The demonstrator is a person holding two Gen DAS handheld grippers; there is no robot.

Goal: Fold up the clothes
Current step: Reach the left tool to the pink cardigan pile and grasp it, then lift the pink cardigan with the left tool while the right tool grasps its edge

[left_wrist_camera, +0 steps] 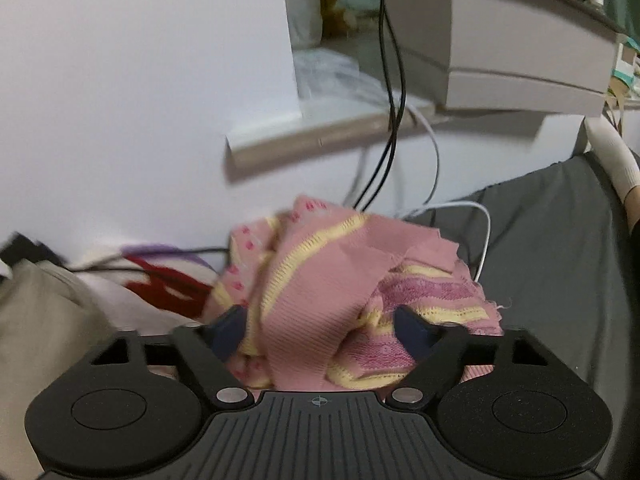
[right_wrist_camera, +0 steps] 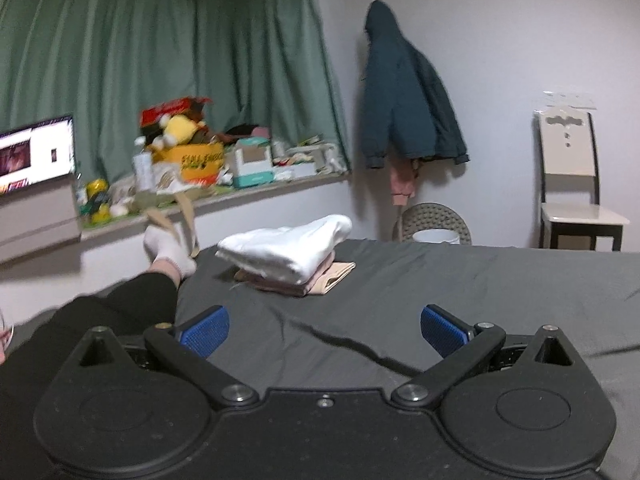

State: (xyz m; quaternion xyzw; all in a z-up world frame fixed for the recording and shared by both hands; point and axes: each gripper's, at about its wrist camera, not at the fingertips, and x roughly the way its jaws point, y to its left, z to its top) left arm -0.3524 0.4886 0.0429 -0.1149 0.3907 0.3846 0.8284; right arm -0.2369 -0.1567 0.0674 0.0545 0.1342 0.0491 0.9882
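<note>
Fingers on my left gripper (left_wrist_camera: 322, 330) stand apart, with a crumpled pink garment (left_wrist_camera: 320, 280) bunched up between and over them; whether the pads actually bite into the cloth I cannot tell, because the fabric hides their inner faces and the view is smeared. That pink piece, ribbed with yellow stripes and darker pink dots, sits as a loose heap right in front of the left camera, partly draped across the gripper body, which I judge means it is being gathered up to be spread out rather than already being folded. Behind it lies more unfolded laundry, a pale cloth with a red and purple print (left_wrist_camera: 160, 280), and white and black cables (left_wrist_camera: 394, 120) hang down the wall. My right gripper (right_wrist_camera: 324, 330) has its blue pads (right_wrist_camera: 206, 330) spread wide with nothing between them, poised low over the dark grey bedsheet (right_wrist_camera: 440, 280), aimed along the bed. I take it that this side is kept free so it can come across and catch a second corner of the pink garment. Farther along the sheet a finished stack (right_wrist_camera: 288, 256) rests, a folded white piece on top of a folded beige one, set well apart from the work so it stays undisturbed. My leg in black with a white sock (right_wrist_camera: 168, 248) stretches out beside it on the left.
</note>
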